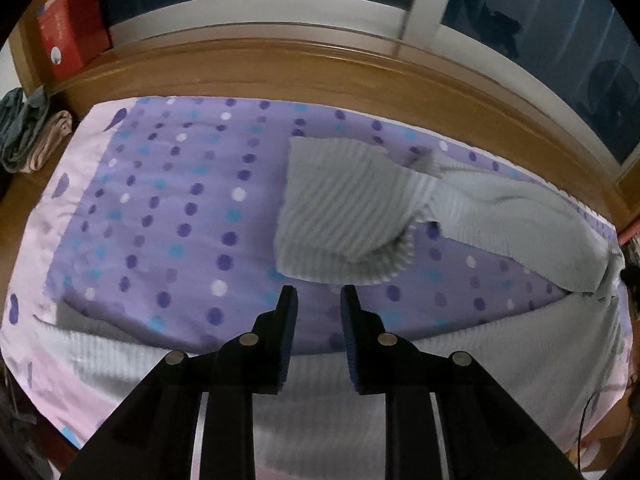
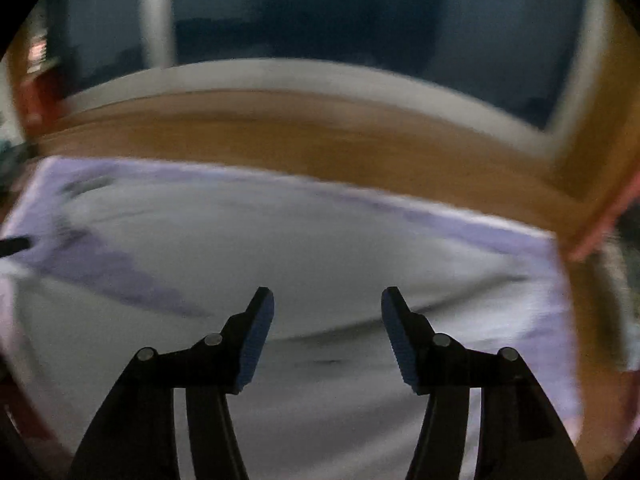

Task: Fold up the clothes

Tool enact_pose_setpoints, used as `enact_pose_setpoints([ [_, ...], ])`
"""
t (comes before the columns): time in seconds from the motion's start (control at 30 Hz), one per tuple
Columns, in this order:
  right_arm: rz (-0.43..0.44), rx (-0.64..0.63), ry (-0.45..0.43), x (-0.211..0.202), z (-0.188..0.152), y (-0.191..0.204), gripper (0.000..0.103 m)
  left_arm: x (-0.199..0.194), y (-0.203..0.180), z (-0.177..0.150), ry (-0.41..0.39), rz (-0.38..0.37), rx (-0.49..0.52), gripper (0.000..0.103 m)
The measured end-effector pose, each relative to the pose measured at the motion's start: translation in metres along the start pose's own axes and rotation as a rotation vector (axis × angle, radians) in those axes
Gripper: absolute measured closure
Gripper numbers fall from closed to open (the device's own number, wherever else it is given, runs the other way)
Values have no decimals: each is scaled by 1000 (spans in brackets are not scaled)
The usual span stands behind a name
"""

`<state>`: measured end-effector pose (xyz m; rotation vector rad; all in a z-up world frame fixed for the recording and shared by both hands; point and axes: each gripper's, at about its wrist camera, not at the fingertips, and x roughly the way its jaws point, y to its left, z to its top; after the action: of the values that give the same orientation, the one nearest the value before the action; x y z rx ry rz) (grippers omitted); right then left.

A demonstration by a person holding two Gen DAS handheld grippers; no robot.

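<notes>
L gripper (image 1: 319,300) jaws narrow, empty; sleeve (image 1: 344,216) cuff just ahead, running up-right. R gripper (image 2: 327,300) jaws wide, empty, over sweater (image 2: 280,248), blurred. L nearer cuff.

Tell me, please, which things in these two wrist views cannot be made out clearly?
- Pale grey ribbed knit sweater: left wrist view, near hem hidden behind the open left gripper.
- Same sweater, right wrist view: motion blur erases ribbing and folds below the open right gripper.
- Red box: left wrist view, print too small.
- Dark window panes: nothing discernible beyond.
</notes>
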<state>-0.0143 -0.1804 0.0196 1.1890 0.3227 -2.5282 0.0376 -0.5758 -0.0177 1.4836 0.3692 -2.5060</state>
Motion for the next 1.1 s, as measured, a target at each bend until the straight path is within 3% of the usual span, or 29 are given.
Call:
enact_pose_setpoints([
  [0.17,160,-56,23,21,4,105,46,8,23,15,-6,-44,57,81],
  [0.3,254,5,57,39,9,177,46,21,47,37,22,-129,118,81],
  [0.43,332,63,33,48,18,243,46,30,62,67,10,-221,233,81],
  [0.53,350,48,-5,53,30,283,46,42,72,83,-1,-281,273,81],
  [0.7,270,1,23,83,52,335,46,60,82,97,12,-334,271,81],
  [0.87,103,-96,55,118,61,364,49,68,94,89,24,-333,263,81],
  [0.9,74,-110,46,120,62,365,55,70,96,87,31,-336,260,81],
  [0.93,64,-100,44,120,63,363,69,71,97,86,39,-345,255,81],
  [0.97,67,-64,46,119,64,356,87,71,97,86,44,-357,249,81],
  [1.0,77,-11,48,117,64,344,93,71,97,85,49,-369,243,81],
  [1.1,205,196,63,112,60,301,94,72,98,84,63,-410,226,81],
])
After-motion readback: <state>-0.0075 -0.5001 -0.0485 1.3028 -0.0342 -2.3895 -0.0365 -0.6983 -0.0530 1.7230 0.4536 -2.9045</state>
